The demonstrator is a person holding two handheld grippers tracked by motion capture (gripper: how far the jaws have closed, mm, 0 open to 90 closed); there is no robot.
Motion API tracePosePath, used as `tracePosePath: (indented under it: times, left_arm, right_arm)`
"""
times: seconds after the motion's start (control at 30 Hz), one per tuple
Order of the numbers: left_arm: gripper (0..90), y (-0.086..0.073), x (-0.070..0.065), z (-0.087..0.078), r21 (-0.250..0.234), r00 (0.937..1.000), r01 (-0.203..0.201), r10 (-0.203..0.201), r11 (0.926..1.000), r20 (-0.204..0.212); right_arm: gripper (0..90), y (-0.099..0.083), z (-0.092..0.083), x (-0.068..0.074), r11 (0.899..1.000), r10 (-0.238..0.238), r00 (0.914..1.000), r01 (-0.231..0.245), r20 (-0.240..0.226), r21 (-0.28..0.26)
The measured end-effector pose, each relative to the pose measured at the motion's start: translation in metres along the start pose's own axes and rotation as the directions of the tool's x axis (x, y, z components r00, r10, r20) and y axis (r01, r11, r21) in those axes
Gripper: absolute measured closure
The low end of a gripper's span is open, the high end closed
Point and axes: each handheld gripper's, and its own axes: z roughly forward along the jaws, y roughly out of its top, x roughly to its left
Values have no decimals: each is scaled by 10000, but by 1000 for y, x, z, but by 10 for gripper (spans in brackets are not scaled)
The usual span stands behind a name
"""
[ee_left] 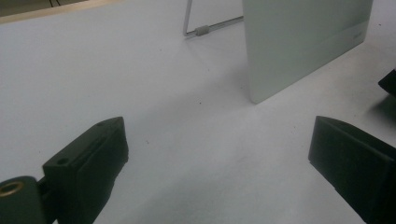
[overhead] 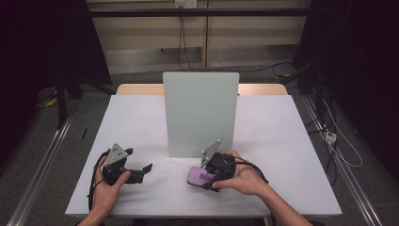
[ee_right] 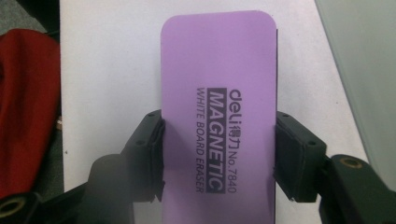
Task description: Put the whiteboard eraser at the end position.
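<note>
White tabletop (overhead: 141, 127) all around, dark room behind it. Near the front edge, right of middle, the purple whiteboard eraser (ee_right: 218, 102) is pinched across its width by the right gripper (overhead: 211, 175), pads tight on both long sides, printed label facing up. Toward the front-left corner the left gripper (overhead: 123, 170) is held low over the table with its jaws spread wide and nothing between them. Farther back, at the middle of the table, a small whiteboard (overhead: 200, 113) is propped upright on its wire stand (ee_left: 196, 29). Looks like wiping comes next, so the felt side should probably be turned flat against the board face, with light pressure kept so the stand isn't tipped backward.
</note>
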Motion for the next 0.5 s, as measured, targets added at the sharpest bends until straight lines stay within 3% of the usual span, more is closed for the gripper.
tracePosePath:
  times: [0.5]
  left_arm:
    - [47, 0, 1, 0, 33, 9999, -57, 57, 10000, -99]
  right_arm:
    - [418, 1, 11, -1, 9998, 76, 9999, -75, -66, 157]
